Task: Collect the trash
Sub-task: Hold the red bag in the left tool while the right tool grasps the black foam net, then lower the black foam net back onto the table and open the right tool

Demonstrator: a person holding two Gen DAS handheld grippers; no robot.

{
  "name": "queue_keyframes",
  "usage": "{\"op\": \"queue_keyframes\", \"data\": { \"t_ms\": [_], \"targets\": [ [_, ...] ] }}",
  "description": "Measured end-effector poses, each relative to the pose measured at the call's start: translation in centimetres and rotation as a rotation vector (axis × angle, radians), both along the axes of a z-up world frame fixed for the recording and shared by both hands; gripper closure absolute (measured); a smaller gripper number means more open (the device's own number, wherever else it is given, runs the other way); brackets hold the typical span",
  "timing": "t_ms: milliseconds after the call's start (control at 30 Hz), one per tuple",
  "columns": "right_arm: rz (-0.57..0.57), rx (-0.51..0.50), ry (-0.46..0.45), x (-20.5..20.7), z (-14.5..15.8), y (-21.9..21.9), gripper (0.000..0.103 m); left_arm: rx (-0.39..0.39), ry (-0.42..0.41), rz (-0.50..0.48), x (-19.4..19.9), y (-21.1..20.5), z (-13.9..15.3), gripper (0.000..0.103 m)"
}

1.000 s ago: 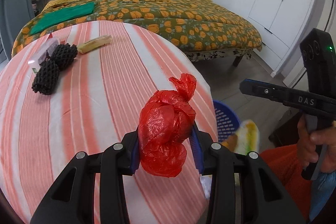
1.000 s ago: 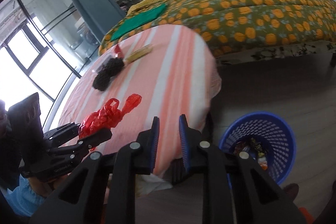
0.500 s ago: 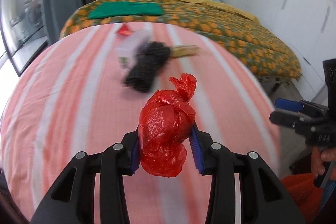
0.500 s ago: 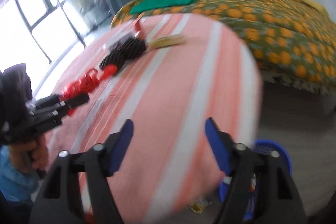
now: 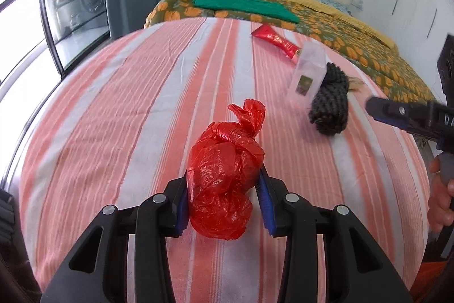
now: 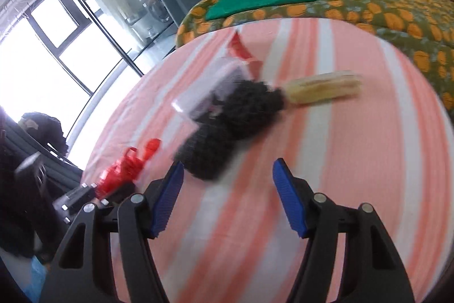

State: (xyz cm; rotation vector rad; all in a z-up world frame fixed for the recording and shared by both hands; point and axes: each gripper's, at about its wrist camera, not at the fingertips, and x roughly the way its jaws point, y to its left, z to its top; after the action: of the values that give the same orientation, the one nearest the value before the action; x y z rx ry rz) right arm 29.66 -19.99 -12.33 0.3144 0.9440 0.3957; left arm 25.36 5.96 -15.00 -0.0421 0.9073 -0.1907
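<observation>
One knotted red plastic bag (image 5: pixel 224 186) sits pinched in the left hand-held gripper (image 5: pixel 224 206), while the right hand-held gripper (image 6: pixel 228 195), just narrowing, stands spread and empty near two black foam nets (image 6: pixel 227 124), one clear packet (image 6: pixel 207 93), one red wrapper (image 5: pixel 273 40) and one tan wrapper (image 6: pixel 323 87) on the striped surface (image 5: pixel 127 104).

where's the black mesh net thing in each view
Left wrist: black mesh net lies right of centre on the striped cloth, beside a clear box.
Right wrist: black mesh net sits centre, just beyond the open right claw.
Shared landmark: green cloth on the bed.
</observation>
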Motion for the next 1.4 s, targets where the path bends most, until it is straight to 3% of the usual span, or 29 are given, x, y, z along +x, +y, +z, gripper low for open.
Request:
{"op": "queue_keyframes", "data": {
  "t_ms": [33, 133, 200, 333, 500, 633, 767, 867, 1000, 1033, 1100, 1167, 1233, 1400],
  "targets": [
    [-0.002, 0.003, 0.001, 0.4, -0.1, 1.2, 0.038, -0.002, 0.001, -0.001, 0.0, 0.0, -0.1, 0.063],
    [-0.047, -0.006, -0.006, 1.4, -0.5, 3.6, 0.023, -0.012, 0.000, -0.003, -0.1, 0.2, -0.2, 0.063],
    [-0.096, -0.005, 0.014, 1.9, -1.2, 4.1, 0.024, -0.007, 0.001, -0.003, -0.1, 0.0, -0.3, 0.063],
    [-0.108, -0.012, 0.046, 3.0, -2.4, 3.4, 0.054, 0.002, 0.002, -0.005, -0.1, -0.1, -0.3, 0.063],
    [-0.020, -0.064, 0.016, 0.2, -1.2, 2.1, 0.059, -0.041, 0.005, -0.004, 0.0, 0.3, -0.3, 0.063],
    [0.112, -0.047, 0.043, -3.1, -0.5, 0.9, 0.059, -0.038, 0.005, -0.005, -0.3, 0.1, -0.2, 0.063],
    [0.286, -0.002, 0.127, -7.0, 0.0, -0.6, 0.059, -0.082, 0.021, -0.046, -2.3, -0.7, 0.1, 0.063],
    [0.359, -0.079, 0.183, -8.9, -0.3, -1.5, 0.057, -0.083, 0.022, -0.080, -4.0, -2.2, 0.2, 0.062],
    [0.270, -0.188, 0.209, -9.3, -1.2, -3.5, 0.045, -0.073, 0.031, -0.091, -5.2, -3.4, 0.0, 0.060],
    [0.242, -0.205, 0.205, -9.5, -1.3, -4.0, 0.036, -0.057, 0.029, -0.093, -5.5, -3.6, 0.0, 0.056],
    [0.179, -0.239, 0.183, -9.8, -1.2, -4.7, 0.033, -0.035, 0.027, -0.106, -5.8, -4.0, 0.0, 0.052],
    [0.125, -0.267, 0.171, -10.0, -1.0, -4.9, 0.027, -0.018, 0.026, -0.124, -6.2, -4.3, 0.1, 0.033],
    [0.072, -0.282, 0.146, -10.4, -0.6, -5.1, 0.026, 0.002, 0.016, -0.120, -6.4, -4.3, 0.2, 0.024],
    [0.012, -0.270, 0.090, -10.1, 0.1, -3.5, 0.023, 0.017, 0.030, -0.121, -6.2, -4.3, 0.1, 0.022]
  ]
}}
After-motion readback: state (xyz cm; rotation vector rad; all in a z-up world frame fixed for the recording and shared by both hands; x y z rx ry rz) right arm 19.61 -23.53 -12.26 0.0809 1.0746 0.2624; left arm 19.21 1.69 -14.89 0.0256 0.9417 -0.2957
